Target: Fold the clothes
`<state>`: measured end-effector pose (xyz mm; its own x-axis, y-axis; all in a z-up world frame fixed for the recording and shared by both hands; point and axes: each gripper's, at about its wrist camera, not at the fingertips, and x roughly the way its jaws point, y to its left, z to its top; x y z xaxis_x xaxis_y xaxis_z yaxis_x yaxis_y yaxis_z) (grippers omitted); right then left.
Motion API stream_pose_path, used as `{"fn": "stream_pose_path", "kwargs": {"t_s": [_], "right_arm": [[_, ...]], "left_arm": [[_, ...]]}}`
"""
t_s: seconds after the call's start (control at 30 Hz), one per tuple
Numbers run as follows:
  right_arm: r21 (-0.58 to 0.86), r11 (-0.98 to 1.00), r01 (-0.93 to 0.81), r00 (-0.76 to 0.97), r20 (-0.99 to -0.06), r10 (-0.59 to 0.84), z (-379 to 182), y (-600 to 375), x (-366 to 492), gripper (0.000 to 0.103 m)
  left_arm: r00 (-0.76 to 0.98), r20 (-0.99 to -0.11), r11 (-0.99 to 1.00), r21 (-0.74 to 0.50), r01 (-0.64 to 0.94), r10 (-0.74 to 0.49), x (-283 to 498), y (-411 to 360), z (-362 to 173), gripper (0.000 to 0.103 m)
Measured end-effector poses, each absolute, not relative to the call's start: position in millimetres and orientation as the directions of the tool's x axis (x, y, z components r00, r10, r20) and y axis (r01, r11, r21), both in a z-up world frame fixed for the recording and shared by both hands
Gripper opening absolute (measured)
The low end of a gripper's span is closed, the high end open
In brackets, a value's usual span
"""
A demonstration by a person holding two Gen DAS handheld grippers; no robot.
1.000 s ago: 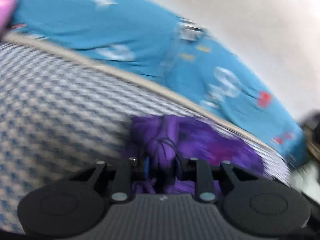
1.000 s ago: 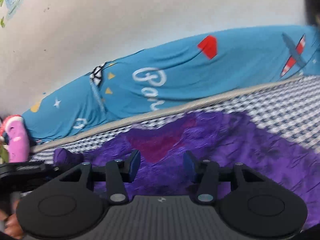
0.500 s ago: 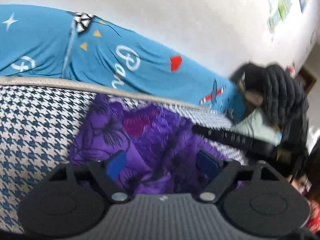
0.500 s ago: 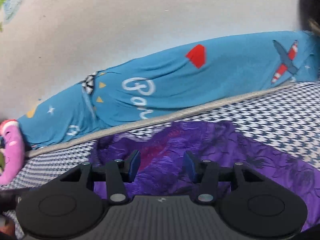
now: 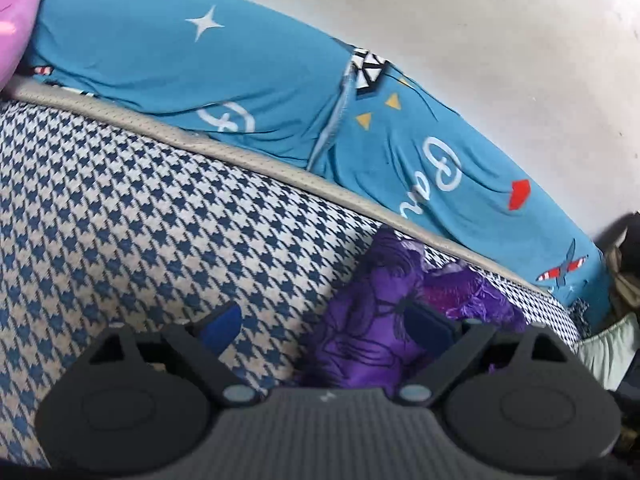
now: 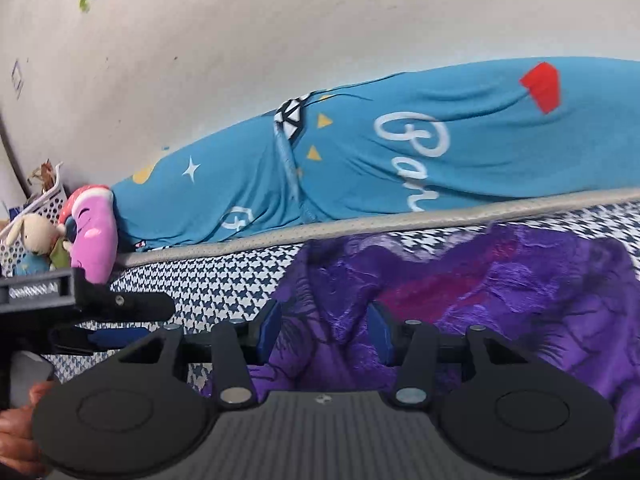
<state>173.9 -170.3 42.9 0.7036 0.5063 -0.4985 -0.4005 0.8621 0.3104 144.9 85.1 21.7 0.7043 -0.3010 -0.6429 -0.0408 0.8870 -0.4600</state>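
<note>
On the houndstooth mattress [image 6: 224,284], close to its piped far edge, lies the purple garment [image 6: 500,292], crumpled and spread flat, with dark floral outlines and a magenta patch near its middle. From the right wrist view the right gripper [image 6: 326,330] sits low over the cloth's left part, its two blue-padded fingers [image 6: 269,326] a moderate gap apart with purple fabric showing between them; whether the pads touch the cloth cannot be told, and nothing is pinched. From the left wrist view the same garment [image 5: 376,320] shows as a bunched end lying at the right of the frame, and the left gripper [image 5: 324,326] has its fingers spread wide: the left pad [image 5: 222,324] is over bare mattress [image 5: 160,220], while the right pad is partly hidden against the folds of purple cloth. The left gripper [image 6: 116,322] also appears at the left edge of the right wrist view, just beside the garment's left border, with a hand [image 6: 18,432] below it at the frame edge. Beyond the mattress edge a blue patterned sheet [image 6: 420,148] with white lettering, stars and a red shape runs along the pale wall [image 6: 320,32]. At the far left end sit a pink plush toy [image 6: 94,232], a small stuffed rabbit [image 6: 38,236] and a white basket [image 6: 48,200].
</note>
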Motion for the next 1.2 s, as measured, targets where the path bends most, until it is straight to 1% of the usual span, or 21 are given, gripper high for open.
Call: {"fn": "stream_pose_path", "kwargs": {"t_s": [0.1,0.27,0.33,0.37,0.4,0.6,0.77,0.87,0.93,1.03,1.13,1.2], "right_arm": [[0.289,0.865,-0.409,0.709,-0.497,0.501,37,-160,179,0.048],[0.284,0.862,-0.419,0.701,-0.503,0.506,28,-148,186,0.048],[0.273,0.858,-0.435,0.691,-0.51,0.512,24,-143,188,0.046],[0.262,0.858,-0.443,0.693,-0.508,0.512,23,-141,188,0.039],[0.246,0.86,-0.448,0.697,-0.507,0.507,22,-138,187,0.03],[0.132,0.874,-0.468,0.736,-0.49,0.468,23,-125,177,0.008],[0.089,0.84,-0.536,0.743,-0.423,0.519,41,-117,158,0.007],[0.104,0.755,-0.647,0.67,-0.394,0.629,54,-111,139,0.007],[0.112,0.659,-0.744,0.574,-0.398,0.716,58,-105,125,0.006],[0.092,0.541,-0.836,0.453,-0.439,0.776,54,-96,105,0.006],[0.109,0.449,-0.887,0.334,-0.521,0.785,40,-88,96,0.007],[0.103,0.419,-0.902,0.289,-0.576,0.765,31,-84,91,0.009]], "left_arm": [[0.706,-0.641,0.884,-0.465,-0.044,-0.302,144,90,22,0.096],[0.702,-0.644,0.882,-0.469,-0.048,-0.304,143,92,23,0.097],[0.7,-0.646,0.882,-0.469,-0.05,-0.304,143,92,23,0.097],[0.699,-0.647,0.881,-0.47,-0.051,-0.304,143,92,23,0.097],[0.698,-0.648,0.881,-0.47,-0.052,-0.305,143,92,22,0.097],[0.686,-0.661,0.882,-0.468,-0.06,-0.304,144,91,20,0.097],[0.712,-0.639,0.862,-0.497,-0.094,-0.291,144,106,25,0.099],[0.733,-0.616,0.835,-0.537,-0.124,-0.288,145,128,31,0.103],[0.736,-0.605,0.812,-0.568,-0.132,-0.303,147,143,37,0.103],[0.729,-0.595,0.794,-0.597,-0.119,-0.338,147,156,40,0.103],[0.718,-0.595,0.803,-0.59,-0.085,-0.361,144,156,42,0.103],[0.702,-0.598,0.811,-0.583,-0.052,-0.386,142,154,43,0.103]]}}
